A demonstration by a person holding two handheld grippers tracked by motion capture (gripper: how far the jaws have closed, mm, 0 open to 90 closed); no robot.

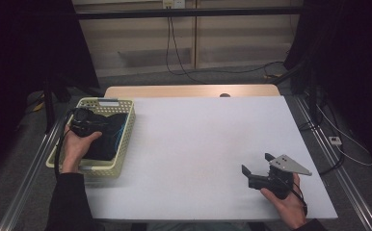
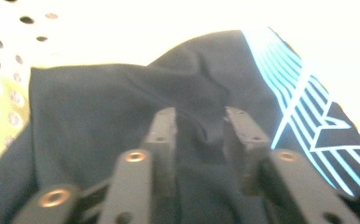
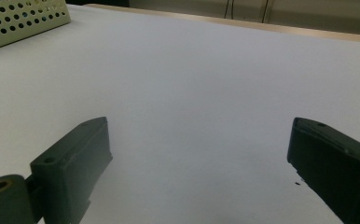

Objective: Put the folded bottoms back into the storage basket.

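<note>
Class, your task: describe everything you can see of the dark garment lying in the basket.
The dark garment is soft, black or navy fabric, crumpled into folds, with a print of light blue lines on one side. It lies bunched inside the pale yellow perforated plastic basket at the table's left edge. The left gripper points into it, its jaws partly apart with a raised fold of cloth between them; whether the pads press it is unclear.
</note>
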